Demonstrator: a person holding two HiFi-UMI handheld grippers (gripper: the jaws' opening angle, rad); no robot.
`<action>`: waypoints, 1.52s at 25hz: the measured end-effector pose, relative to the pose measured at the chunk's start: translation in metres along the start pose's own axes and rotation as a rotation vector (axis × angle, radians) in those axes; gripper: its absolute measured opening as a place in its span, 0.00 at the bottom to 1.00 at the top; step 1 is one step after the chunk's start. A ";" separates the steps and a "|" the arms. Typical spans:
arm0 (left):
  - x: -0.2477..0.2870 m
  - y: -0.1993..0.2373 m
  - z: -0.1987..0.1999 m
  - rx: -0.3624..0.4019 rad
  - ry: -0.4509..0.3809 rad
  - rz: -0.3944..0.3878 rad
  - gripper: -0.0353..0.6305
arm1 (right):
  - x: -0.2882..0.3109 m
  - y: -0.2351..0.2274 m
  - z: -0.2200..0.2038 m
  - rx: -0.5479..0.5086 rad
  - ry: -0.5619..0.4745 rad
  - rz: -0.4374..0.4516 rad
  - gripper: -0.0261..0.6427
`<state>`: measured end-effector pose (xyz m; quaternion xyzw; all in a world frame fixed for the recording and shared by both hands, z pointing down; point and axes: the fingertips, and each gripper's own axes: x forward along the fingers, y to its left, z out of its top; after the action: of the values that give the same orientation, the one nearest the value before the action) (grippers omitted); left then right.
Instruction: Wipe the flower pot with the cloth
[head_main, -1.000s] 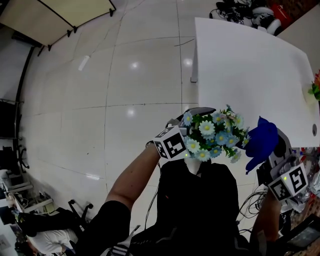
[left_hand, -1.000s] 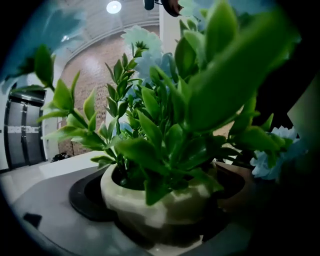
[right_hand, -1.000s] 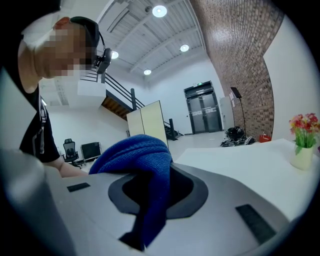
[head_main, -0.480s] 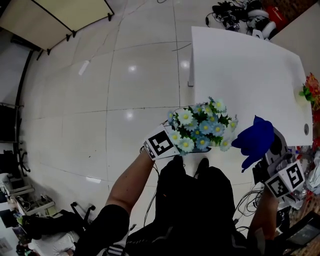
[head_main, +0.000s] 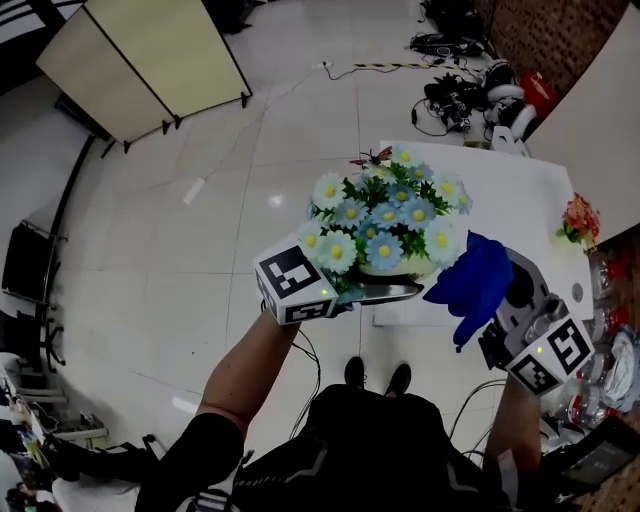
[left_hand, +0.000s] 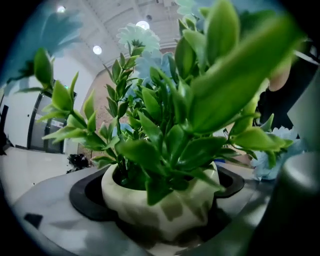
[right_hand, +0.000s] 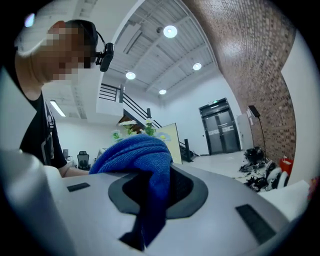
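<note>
The left claw (head_main: 385, 290) is clamped on the flower pot (left_hand: 160, 207), its jaws closed against the cream faceted wall just under the rim, and holds it in the air in front of the person, off the white counter (head_main: 525, 190) beyond. The pot looks hard, glazed and likely slippery, and probably light since the plant seems artificial. It is top-heavy under the wide head of blue and white flowers (head_main: 385, 215), so the low hold on the wall is the sound one; the stems would bend. Its long axis runs from base to blooms, mouth up, roughly upright and perhaps leaning slightly away from the person. To its right, close beside the flowers but apart from the pot, the blue cloth (head_main: 470, 285) hangs soft and limp, pinched at one fold by the closed right claw (head_main: 495, 315). It will drape to the facets.
</note>
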<state>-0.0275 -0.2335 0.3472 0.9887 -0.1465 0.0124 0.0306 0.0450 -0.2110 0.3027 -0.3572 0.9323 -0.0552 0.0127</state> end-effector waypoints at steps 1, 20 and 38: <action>0.005 0.001 0.019 0.013 0.004 0.005 0.91 | 0.000 0.003 0.013 -0.031 0.002 0.011 0.11; -0.002 -0.040 0.111 0.120 0.047 -0.002 0.91 | 0.002 0.053 0.093 -0.164 -0.066 -0.044 0.11; 0.065 -0.066 0.070 0.113 0.042 0.076 0.91 | -0.070 0.037 0.059 -0.244 -0.120 0.000 0.11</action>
<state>0.0548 -0.1941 0.2757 0.9821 -0.1824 0.0423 -0.0227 0.0760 -0.1423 0.2383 -0.3588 0.9296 0.0803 0.0249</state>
